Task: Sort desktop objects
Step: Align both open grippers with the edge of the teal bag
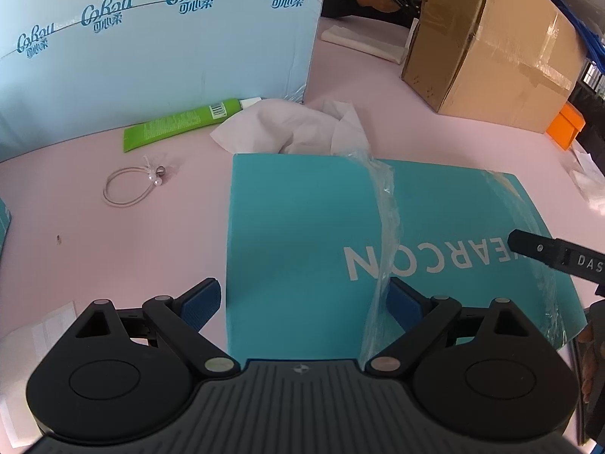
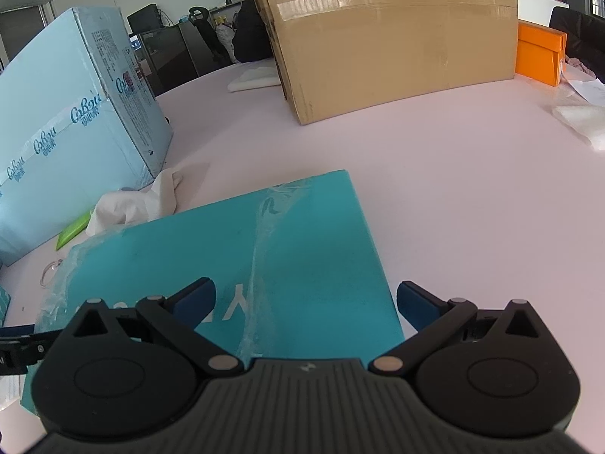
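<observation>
While both tools hang spread wide and grasping nothing, the left gripper (image 1: 304,299) straddles the near left edge of the teal box (image 1: 302,234) and the right gripper (image 2: 305,300) straddles its right edge. The box lies flat mid-tabletop (image 1: 113,249), loose clear wrap (image 1: 382,234) across its lid. Beyond it lie a crumpled tissue (image 1: 280,128), a green tube (image 1: 177,123) and a hair tie (image 1: 130,185), before a pale blue carton (image 1: 151,53).

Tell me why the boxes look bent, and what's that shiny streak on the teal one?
Left wrist view: the fisheye lens bows the light blue carton, and dark corners frame the picture. The streak is crinkled clear film catching light on the teal box. Right wrist view: the cardboard box bulges likewise, its tape glaring.
</observation>
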Tool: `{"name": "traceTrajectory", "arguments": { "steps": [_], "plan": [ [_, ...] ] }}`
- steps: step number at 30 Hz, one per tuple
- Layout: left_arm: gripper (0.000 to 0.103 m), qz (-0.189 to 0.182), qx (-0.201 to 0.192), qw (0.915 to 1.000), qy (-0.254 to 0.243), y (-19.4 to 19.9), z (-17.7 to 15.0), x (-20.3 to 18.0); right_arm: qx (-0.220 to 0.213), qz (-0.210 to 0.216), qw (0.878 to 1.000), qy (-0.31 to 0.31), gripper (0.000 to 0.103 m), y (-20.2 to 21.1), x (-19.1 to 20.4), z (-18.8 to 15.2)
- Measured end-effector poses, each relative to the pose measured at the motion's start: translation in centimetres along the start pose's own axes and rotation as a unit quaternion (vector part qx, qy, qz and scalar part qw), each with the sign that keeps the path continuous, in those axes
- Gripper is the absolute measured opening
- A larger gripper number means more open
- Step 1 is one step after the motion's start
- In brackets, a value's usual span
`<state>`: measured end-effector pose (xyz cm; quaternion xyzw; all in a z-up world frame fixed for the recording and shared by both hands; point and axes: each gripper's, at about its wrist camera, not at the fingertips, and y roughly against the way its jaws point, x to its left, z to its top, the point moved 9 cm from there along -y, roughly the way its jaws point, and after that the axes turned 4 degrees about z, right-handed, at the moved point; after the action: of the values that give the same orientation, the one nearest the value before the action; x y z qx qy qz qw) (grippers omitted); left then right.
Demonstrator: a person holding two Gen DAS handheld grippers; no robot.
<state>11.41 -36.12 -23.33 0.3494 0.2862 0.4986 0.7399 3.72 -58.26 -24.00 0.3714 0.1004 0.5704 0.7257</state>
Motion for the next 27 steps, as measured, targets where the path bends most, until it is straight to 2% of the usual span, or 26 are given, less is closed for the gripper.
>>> {"name": "traceTrajectory", "arguments": {
  "steps": [8, 27],
  "plan": [
    [0.092, 0.003, 0.002, 0.9999, 0.009, -0.7, 0.7, -0.2, 0.006, 0.003, 1.0, 0.006, 0.103, -0.7, 0.5, 0.2],
    [0.095, 0.009, 0.009, 0.9994, 0.034, -1.5, 1.3, 0.1, 0.011, 0.026, 0.999, -0.033, 0.103, -1.4, -0.1, 0.5]
  ]
}}
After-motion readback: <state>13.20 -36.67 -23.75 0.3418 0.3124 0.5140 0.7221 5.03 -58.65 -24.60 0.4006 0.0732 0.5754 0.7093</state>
